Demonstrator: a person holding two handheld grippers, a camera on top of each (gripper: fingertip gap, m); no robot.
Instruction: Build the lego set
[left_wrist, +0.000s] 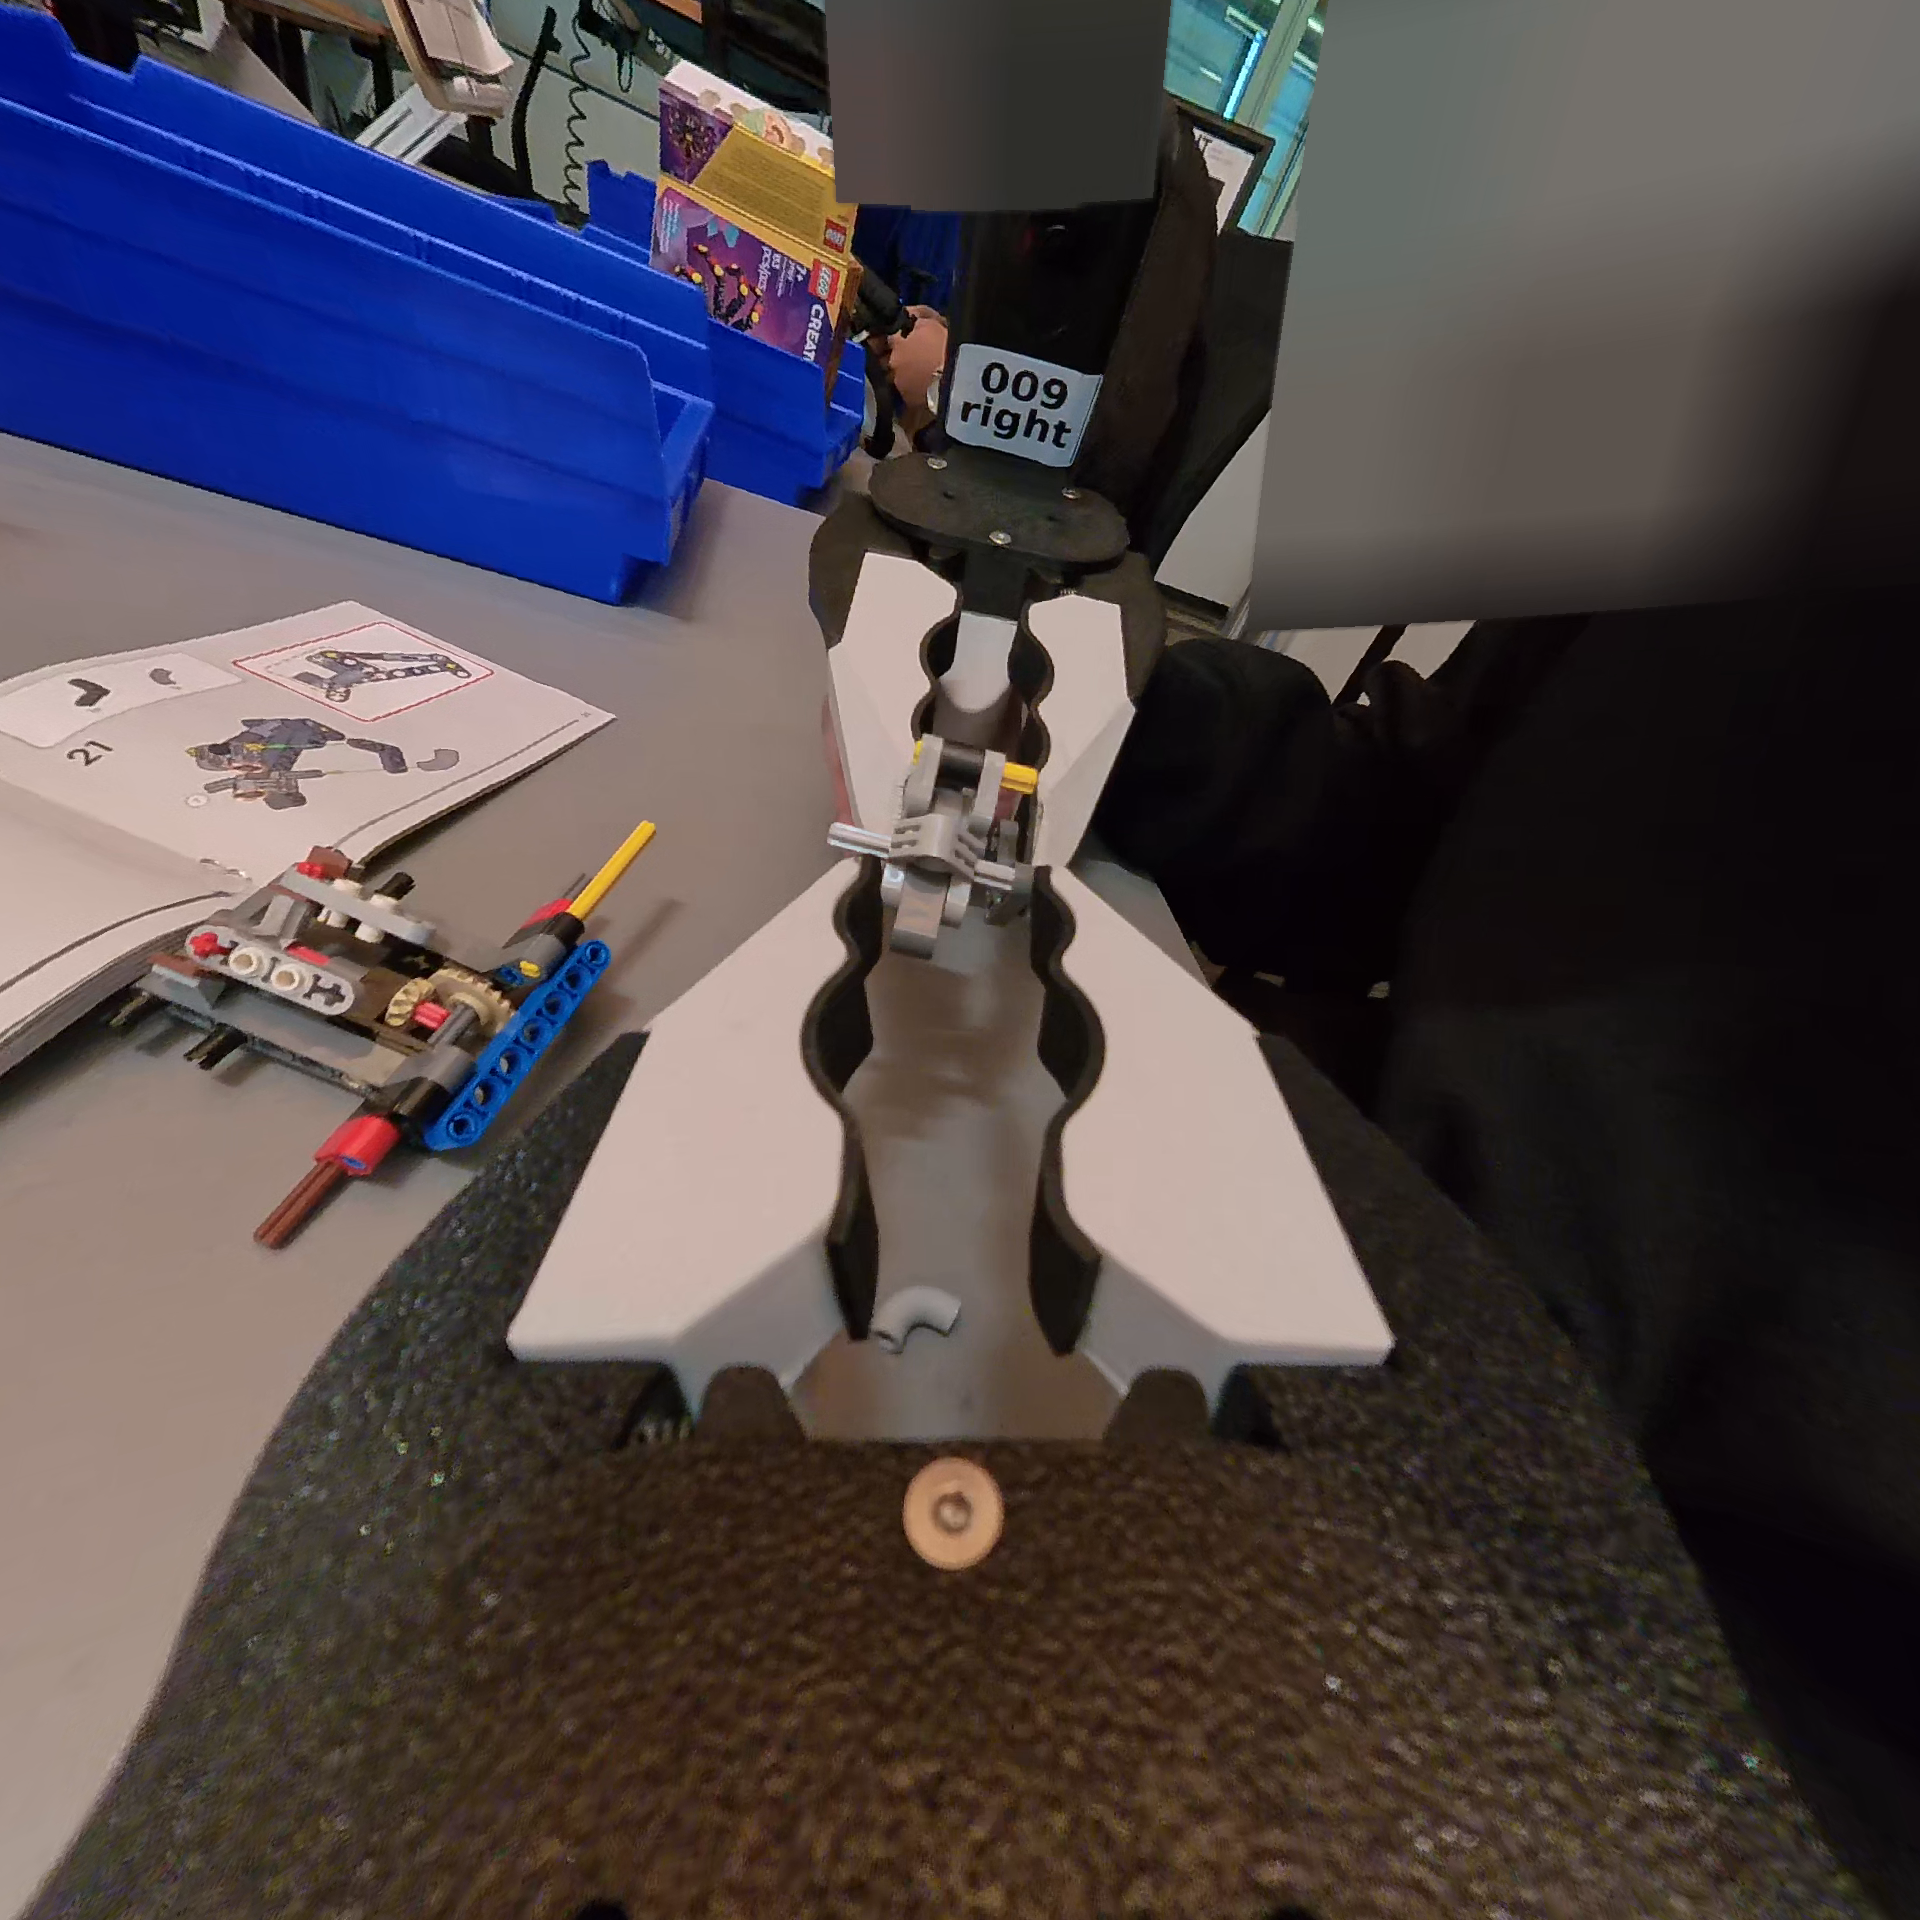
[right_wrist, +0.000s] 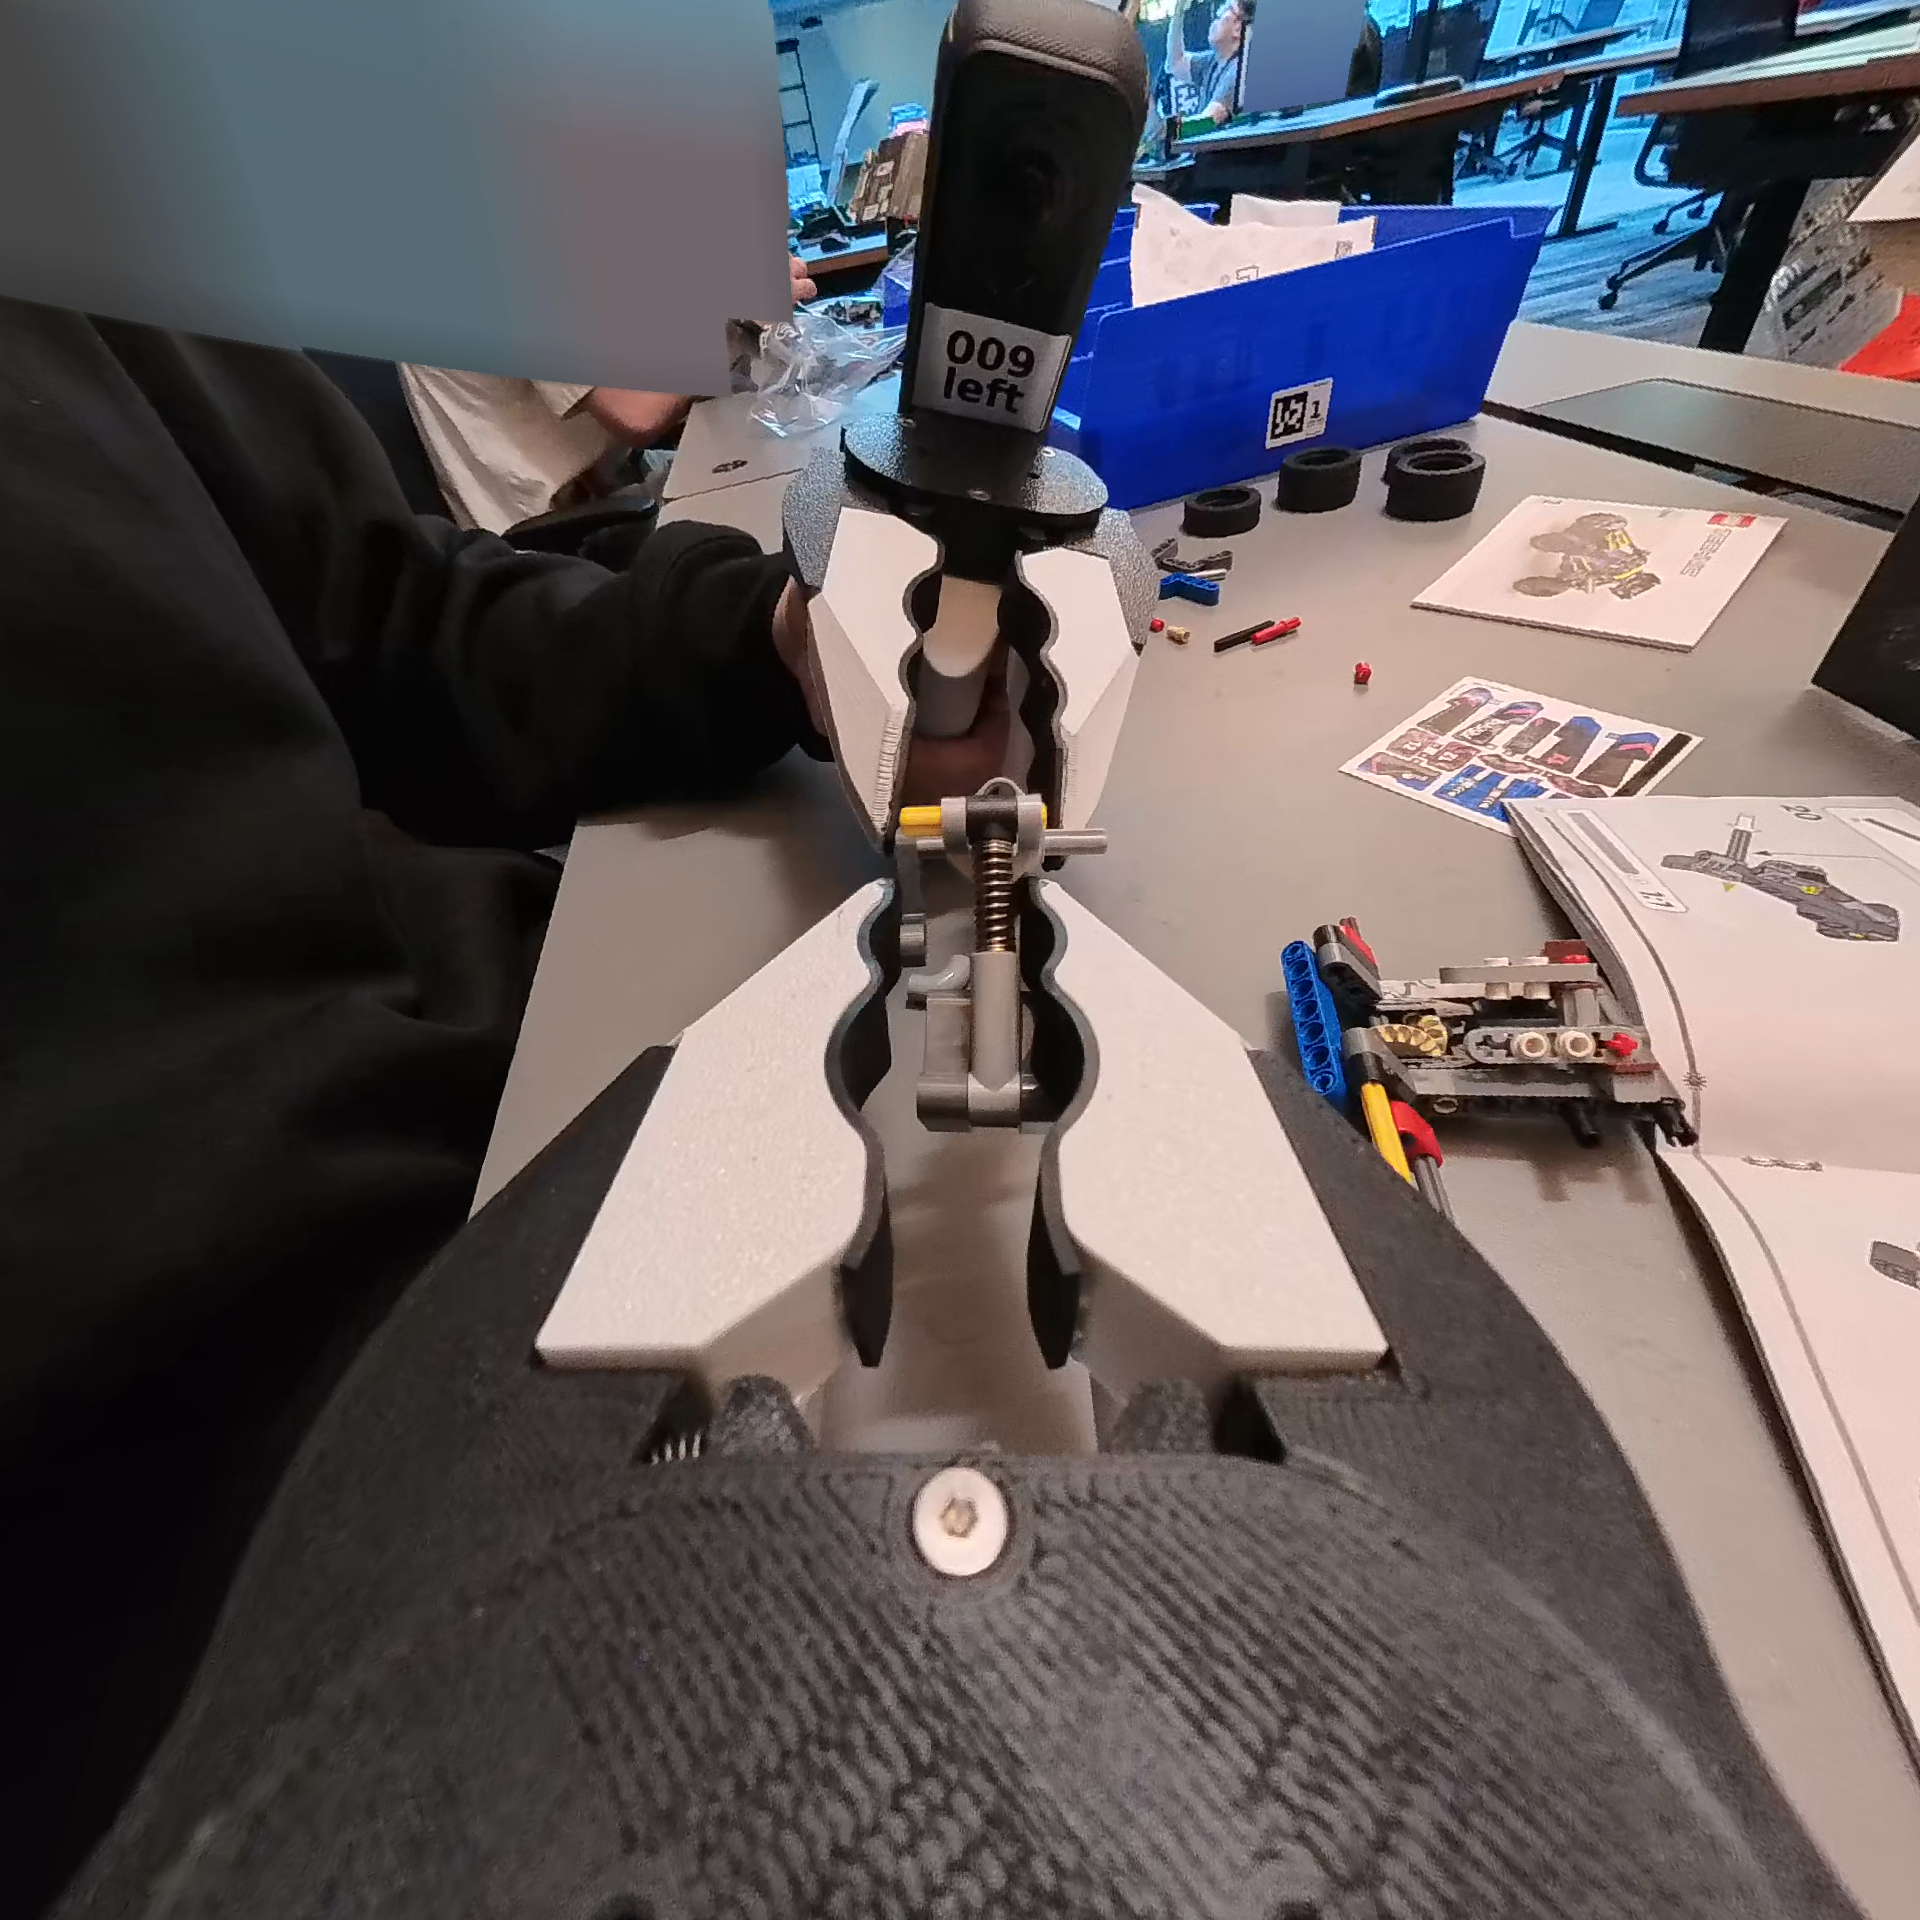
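A small grey lego sub-assembly (left_wrist: 940, 847) with a coiled spring shock absorber, a yellow pin and a grey axle is held in the air between both grippers, which face each other tip to tip. My left gripper (left_wrist: 940, 891) is shut on its near end. My right gripper (right_wrist: 961, 896) is shut on it too, with the spring part (right_wrist: 992, 914) lying between its fingers. The right gripper also shows in the left wrist view (left_wrist: 956, 826), and the left gripper in the right wrist view (right_wrist: 971, 826). A partly built chassis (left_wrist: 364, 987) with a blue beam lies on the grey table (left_wrist: 156, 1299).
The chassis (right_wrist: 1496, 1049) rests against an open instruction booklet (right_wrist: 1766, 1039). Blue bins (left_wrist: 312, 364) stand at the back. Black tyres (right_wrist: 1320, 478), loose pins (right_wrist: 1257, 632), a sticker sheet (right_wrist: 1517, 753) and a second booklet (right_wrist: 1600, 571) lie on the table. A person's black sleeve (right_wrist: 416, 644) is on the left. Only a small space, under 4 cm, lies between the two pairs of fingers.
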